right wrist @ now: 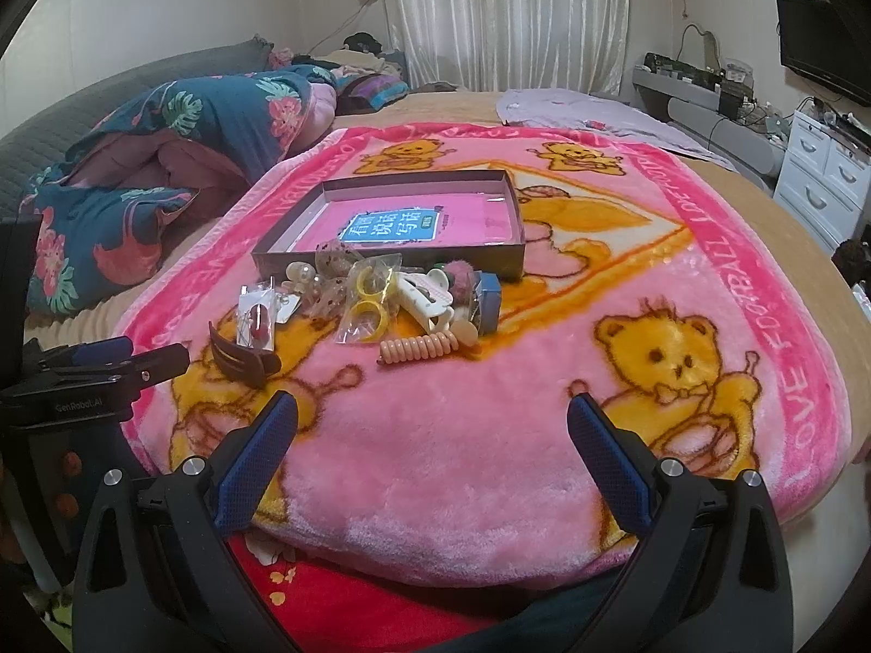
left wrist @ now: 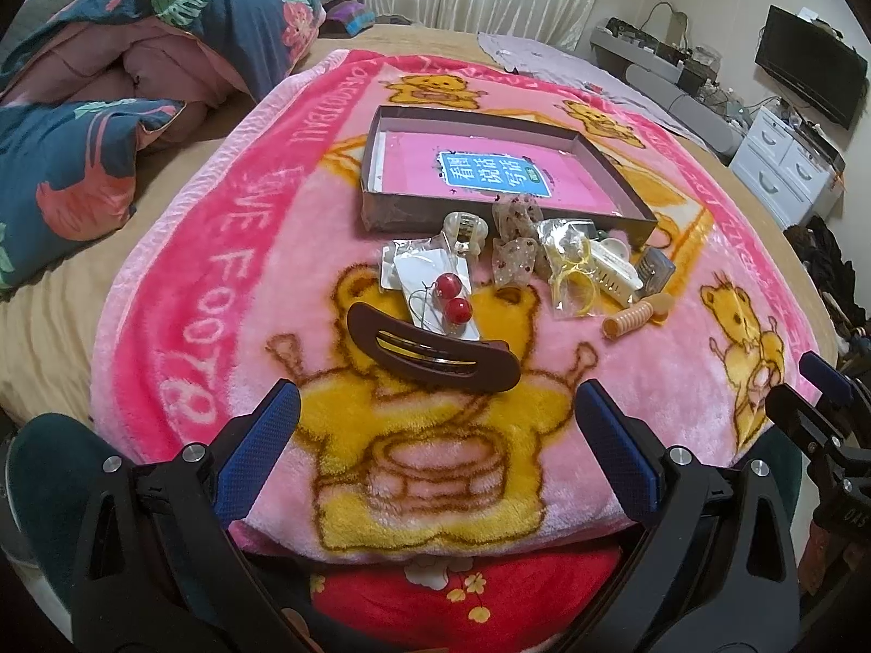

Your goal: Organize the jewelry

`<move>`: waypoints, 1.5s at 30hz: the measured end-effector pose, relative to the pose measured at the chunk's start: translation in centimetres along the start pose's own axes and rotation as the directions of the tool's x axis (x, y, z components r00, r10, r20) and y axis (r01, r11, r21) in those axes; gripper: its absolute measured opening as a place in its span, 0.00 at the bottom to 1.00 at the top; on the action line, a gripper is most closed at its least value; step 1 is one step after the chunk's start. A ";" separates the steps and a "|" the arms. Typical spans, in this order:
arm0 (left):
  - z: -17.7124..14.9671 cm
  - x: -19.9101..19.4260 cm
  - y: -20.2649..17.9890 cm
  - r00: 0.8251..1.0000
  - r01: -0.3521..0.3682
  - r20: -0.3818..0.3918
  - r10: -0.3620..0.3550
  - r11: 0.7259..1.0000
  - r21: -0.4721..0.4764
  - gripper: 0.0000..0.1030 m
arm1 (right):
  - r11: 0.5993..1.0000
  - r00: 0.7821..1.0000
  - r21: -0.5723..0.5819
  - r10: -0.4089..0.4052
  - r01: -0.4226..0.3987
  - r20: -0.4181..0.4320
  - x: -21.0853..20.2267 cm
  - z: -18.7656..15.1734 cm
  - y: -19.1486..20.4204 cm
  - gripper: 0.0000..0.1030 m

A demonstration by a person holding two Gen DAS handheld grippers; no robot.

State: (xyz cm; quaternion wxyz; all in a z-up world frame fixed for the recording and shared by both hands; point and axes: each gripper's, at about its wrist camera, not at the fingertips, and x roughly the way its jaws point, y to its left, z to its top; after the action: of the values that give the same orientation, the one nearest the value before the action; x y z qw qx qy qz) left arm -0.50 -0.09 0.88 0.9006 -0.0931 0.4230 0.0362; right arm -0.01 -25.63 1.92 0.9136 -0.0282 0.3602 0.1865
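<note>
A shallow brown box [left wrist: 381, 212] [right wrist: 283, 257] with a pink booklet in it lies on a pink bear blanket [left wrist: 218, 299] [right wrist: 435, 462]. In front of it lies a pile of hair accessories: a brown hair clip [left wrist: 433, 356] [right wrist: 239, 362], red ball earrings on a card [left wrist: 452, 299] [right wrist: 256, 321], yellow rings in a bag [left wrist: 571, 277] [right wrist: 370, 307], a white claw clip [left wrist: 615, 272] [right wrist: 424, 294] and an orange spiral hair tie [left wrist: 631, 318] [right wrist: 419, 349]. My left gripper [left wrist: 435, 413] is open just short of the brown clip. My right gripper [right wrist: 433, 419] is open and empty, short of the spiral tie.
A folded blue floral quilt [left wrist: 109, 71] [right wrist: 163, 163] lies at the left on the bed. White drawers [left wrist: 784, 163] [right wrist: 822, 174] and a TV [left wrist: 811, 65] stand at the right. The right gripper's tip shows in the left wrist view [left wrist: 822, 381]; the left gripper's shows in the right wrist view [right wrist: 109, 364].
</note>
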 end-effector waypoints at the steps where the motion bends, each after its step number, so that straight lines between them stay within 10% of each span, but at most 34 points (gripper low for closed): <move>1: 0.0 0.0 0.0 1.000 0.000 0.000 0.000 1.000 0.001 0.92 | 1.000 1.000 0.001 0.000 0.000 0.000 0.0 0.0 -0.1 0.96; 45: 0.1 -0.2 -0.2 1.000 0.013 0.003 -0.013 1.000 -0.002 0.92 | 1.000 1.000 0.001 0.001 -0.001 0.004 -0.1 0.0 -0.3 0.96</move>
State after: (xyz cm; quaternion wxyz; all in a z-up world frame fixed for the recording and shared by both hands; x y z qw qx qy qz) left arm -0.56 -0.30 1.13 0.9014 -0.0970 0.4208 0.0310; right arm 0.06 -25.91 1.98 0.9141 -0.0271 0.3587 0.1870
